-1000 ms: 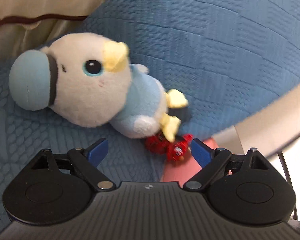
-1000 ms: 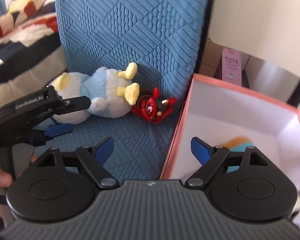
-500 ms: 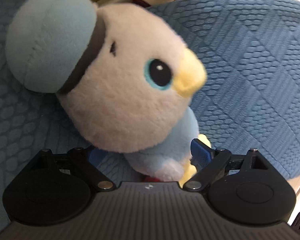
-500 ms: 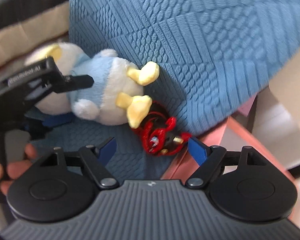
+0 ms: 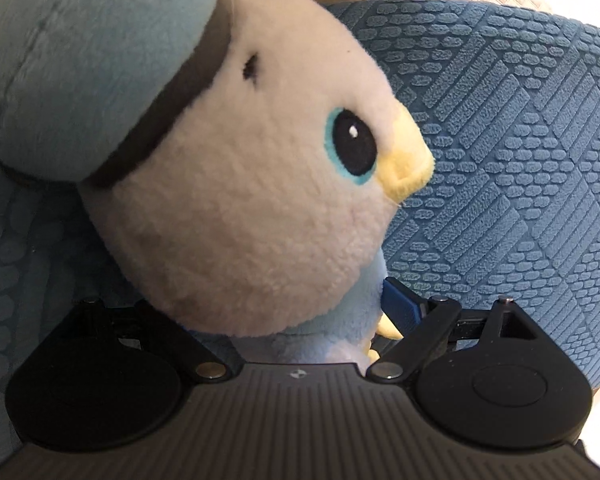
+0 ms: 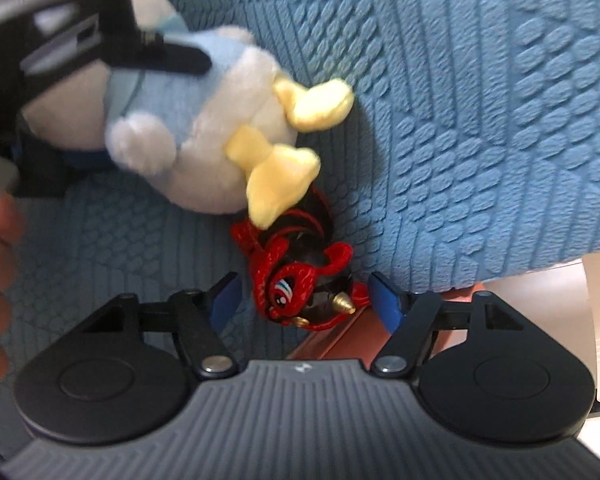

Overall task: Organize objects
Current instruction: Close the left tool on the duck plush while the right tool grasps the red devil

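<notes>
The right claw (image 6: 304,300), jaws just closing but not yet touching, straddles one small red-and-black hard plastic figurine (image 6: 300,280) on the blue quilted cushion (image 6: 480,120): light, rigid, spiky; pinch its body. The left claw (image 5: 268,312) brackets one soft, squashy white-and-blue plush bird (image 5: 240,200); grip unclear.

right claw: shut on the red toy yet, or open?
Open. The right claw has just been closing, with the red toy between its blue pads, but gaps show on both sides.
</notes>
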Demonstrator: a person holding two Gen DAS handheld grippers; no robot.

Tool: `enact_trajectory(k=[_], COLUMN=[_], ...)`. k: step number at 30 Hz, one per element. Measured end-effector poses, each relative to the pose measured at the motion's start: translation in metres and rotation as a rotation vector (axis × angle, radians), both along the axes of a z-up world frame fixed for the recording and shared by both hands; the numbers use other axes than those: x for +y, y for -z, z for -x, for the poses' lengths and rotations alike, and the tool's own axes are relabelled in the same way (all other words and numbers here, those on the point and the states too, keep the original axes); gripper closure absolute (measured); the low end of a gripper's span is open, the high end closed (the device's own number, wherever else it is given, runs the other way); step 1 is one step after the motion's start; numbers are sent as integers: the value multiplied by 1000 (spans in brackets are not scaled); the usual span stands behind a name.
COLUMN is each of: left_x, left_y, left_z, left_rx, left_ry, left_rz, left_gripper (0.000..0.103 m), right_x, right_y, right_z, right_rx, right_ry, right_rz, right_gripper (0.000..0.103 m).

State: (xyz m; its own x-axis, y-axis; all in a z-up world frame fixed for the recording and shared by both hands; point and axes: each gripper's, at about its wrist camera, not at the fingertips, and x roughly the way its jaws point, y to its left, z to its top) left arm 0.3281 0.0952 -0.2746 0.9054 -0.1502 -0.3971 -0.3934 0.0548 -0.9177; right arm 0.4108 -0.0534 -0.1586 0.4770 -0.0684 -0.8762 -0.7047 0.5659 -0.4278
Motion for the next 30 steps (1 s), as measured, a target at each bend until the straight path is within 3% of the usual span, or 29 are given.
enact_trajectory(k=[3,12,21,25,28,30], left_x=[0,1,15,19,21,32], left_y=[-1,-17,-51,-62,-78,-86], left_z=[-4,1,13,23,30,46], left_rx=[7,61,173,203,234,261], left_ry=[18,46,199,269,330,363], left_rz=[-17,-40,-150,-246,-365,-401], left_gripper=[15,28,32,35,38,42], right_x=[-2,-17,-36,-35,-31,-32], right_y=[5,-12,-40,-48,-51,-57], right_z=[-2,19,67,79,110,125], right_rx=[-9,-5,27,23,34,61], right_ry=[43,149,213,213,220,217], right_rz=[18,-89,-226,-261,-290,-308], right_gripper=[45,46,46,46,46,46])
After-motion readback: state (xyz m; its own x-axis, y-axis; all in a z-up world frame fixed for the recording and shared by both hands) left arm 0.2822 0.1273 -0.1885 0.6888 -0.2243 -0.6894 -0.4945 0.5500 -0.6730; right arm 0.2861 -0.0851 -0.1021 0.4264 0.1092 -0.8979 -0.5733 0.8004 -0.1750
